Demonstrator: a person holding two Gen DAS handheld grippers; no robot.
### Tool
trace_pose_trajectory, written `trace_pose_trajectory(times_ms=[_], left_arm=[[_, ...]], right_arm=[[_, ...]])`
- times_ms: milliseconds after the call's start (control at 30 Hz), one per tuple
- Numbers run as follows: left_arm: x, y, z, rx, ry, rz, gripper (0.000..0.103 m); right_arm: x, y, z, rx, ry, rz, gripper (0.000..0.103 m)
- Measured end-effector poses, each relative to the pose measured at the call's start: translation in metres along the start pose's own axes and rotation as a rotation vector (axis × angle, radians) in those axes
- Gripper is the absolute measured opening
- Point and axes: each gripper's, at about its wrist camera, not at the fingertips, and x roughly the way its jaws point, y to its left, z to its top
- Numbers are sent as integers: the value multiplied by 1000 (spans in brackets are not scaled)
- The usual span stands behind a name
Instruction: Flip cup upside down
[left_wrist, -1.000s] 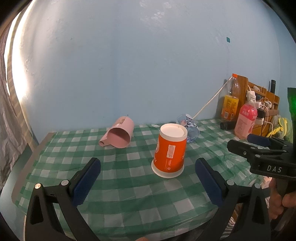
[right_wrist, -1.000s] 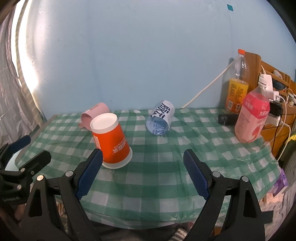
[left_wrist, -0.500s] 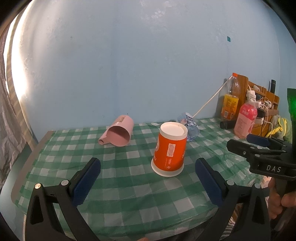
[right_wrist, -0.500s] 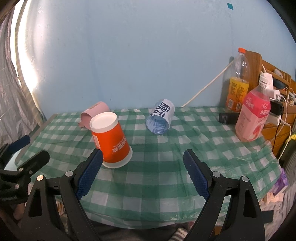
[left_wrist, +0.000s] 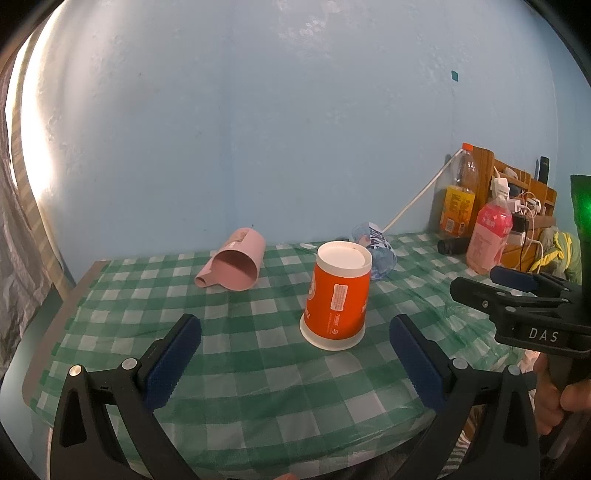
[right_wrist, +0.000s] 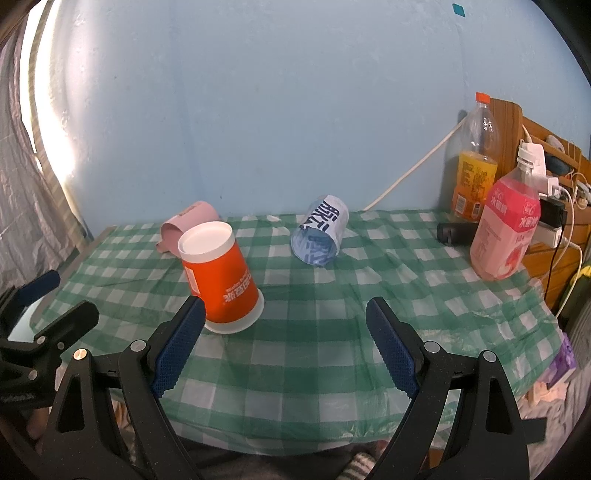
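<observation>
An orange cup (left_wrist: 338, 301) stands upside down, rim on the green checked tablecloth (left_wrist: 258, 354); it also shows in the right wrist view (right_wrist: 221, 275). A pink mug (left_wrist: 232, 266) lies on its side behind it to the left. A clear blue cup (right_wrist: 320, 230) with dark lettering lies on its side near the wall. My left gripper (left_wrist: 295, 363) is open and empty, just short of the orange cup. My right gripper (right_wrist: 286, 347) is open and empty over the table's front part, right of the orange cup.
An orange drink bottle (right_wrist: 472, 162) and a pink drink bottle (right_wrist: 508, 225) stand at the table's right back, with a black object (right_wrist: 454, 233) beside them. A wooden shelf (right_wrist: 546, 155) with chargers and cables stands to the right. A blue wall is behind.
The left gripper has drawn back slightly from the orange cup. The right gripper and the cups have hardly moved.
</observation>
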Motion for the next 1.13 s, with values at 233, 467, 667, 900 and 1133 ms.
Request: trace_pose_trajectory(times_ms=[233,467,667,900,1133], left_arm=[[-1,0,-1,-1,-2,-3,103],[-1,0,-1,-3,-4,-7,103],[-1,1,-1,-4,-3,-8,103],[-4,1,-2,-3,-15,-19,103],[-8,1,0,-6,-31,-19,103]], right_arm=[[0,1,-3,2,3,0,88],[0,3,-4,3,6,-3,88],[1,2,-4,6,5,0,88],[0,3,-5,8,6,-1,88],[0,1,-4,10,7,-1,88]])
